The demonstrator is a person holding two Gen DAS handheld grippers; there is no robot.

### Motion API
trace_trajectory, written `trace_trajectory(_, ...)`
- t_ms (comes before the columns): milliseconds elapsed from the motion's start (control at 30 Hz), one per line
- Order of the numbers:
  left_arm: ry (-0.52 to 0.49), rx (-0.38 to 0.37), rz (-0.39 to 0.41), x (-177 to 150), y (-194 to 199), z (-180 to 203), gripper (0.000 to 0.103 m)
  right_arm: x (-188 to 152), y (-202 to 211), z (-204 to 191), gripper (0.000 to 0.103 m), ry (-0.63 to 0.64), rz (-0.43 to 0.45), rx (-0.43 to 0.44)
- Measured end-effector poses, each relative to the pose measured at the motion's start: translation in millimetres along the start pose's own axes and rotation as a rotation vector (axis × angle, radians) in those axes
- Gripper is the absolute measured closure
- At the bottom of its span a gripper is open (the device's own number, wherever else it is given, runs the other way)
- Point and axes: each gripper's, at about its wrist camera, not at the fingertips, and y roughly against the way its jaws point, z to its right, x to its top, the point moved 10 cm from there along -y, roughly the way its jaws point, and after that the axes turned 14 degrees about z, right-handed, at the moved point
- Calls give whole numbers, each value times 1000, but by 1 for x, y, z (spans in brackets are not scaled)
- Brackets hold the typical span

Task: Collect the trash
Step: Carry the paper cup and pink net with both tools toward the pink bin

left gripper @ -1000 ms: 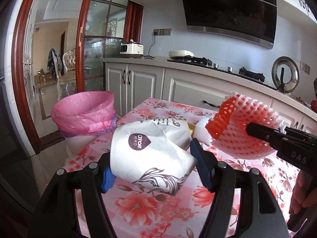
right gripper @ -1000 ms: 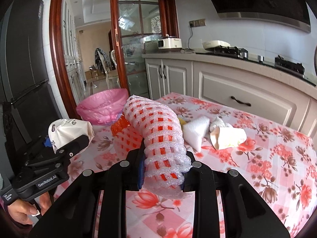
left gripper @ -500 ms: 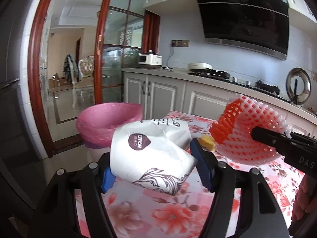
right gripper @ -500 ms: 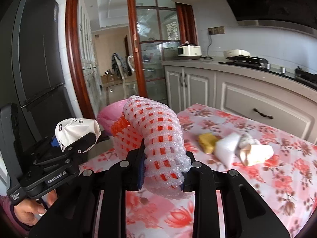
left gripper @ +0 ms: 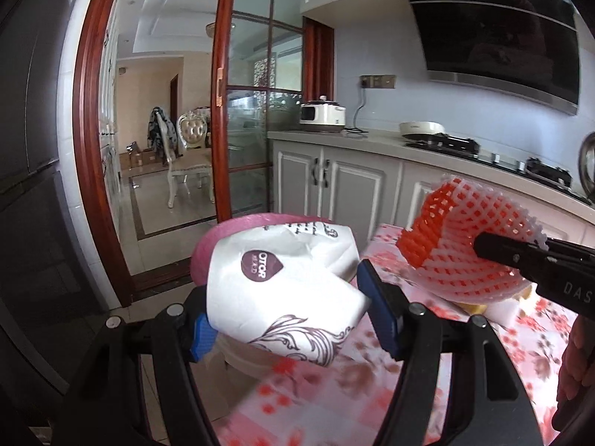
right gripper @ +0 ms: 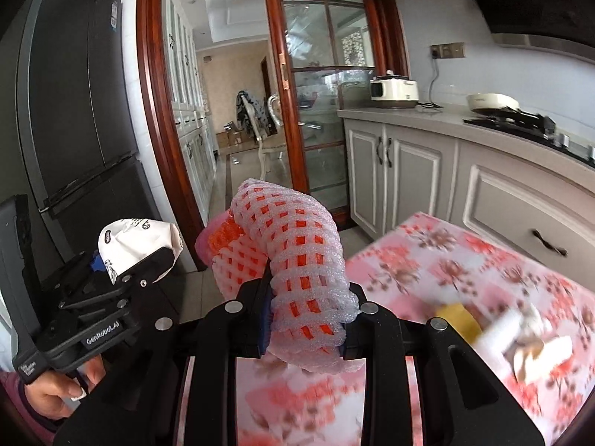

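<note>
A crumpled white paper cup (left gripper: 286, 290), printed with a dark logo and leaf scrolls, is being clamped between the blue pads of the left tool (left gripper: 288, 316), whose jaws are being kept fairly wide around it. The cup is being carried above the near edge of the bench (left gripper: 334, 390), which is covered by a red floral cloth, and just in front of a bin lined with a pink bag (left gripper: 219, 238). A red-and-white foam fruit net (right gripper: 301, 271) is being squeezed in the narrow jaws of the right tool (right gripper: 305, 327); it is being bent over into an arch above the pads. In the left wrist view the same net is being seen to the right of the cup, near it but apart. More scraps, a yellow piece (right gripper: 457, 319) and crumpled white paper (right gripper: 520, 342), are lying blurred on the bench further right. A hand (right gripper: 59, 390) is being seen gripping the left tool's handle.
</note>
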Motion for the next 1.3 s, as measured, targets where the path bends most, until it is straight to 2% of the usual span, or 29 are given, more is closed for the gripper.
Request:
trace_trajectory(333, 28, 63, -56, 5, -94, -54, 38, 19, -113, 4, 76, -36, -46, 61)
trace_trajectory(600, 55, 133, -98, -11, -159, -84, 37, 10, -203, 1, 76, -38, -107, 102)
trace_trajectory(700, 88, 158, -113, -19, -181, -97, 37, 4, -232, 6, 72, -68, -124, 112)
trace_trajectory(800, 81, 150, -126, -25, -203, -101, 35, -2, -254, 6, 68, -72, -149, 130)
trace_trajectory(833, 69, 153, -137, -29, -209, -101, 33, -4, -259, 6, 65, -68, -156, 133)
trace_trajectory(933, 64, 196, -140, -34, -211, -107, 21, -7, -258, 11, 40, -95, -152, 151)
trace_trajectory(967, 68, 205, -138, -34, -212, -108, 17, -5, -256, 14, 40, -101, -140, 148)
trace_trajectory(1133, 77, 253, -121, -34, -197, -118, 14, 0, -232, 24, 40, -120, -110, 135)
trace_trajectory(1300, 95, 291, -100, -29, -169, -120, 6, 0, -196, 28, 40, -131, -102, 112)
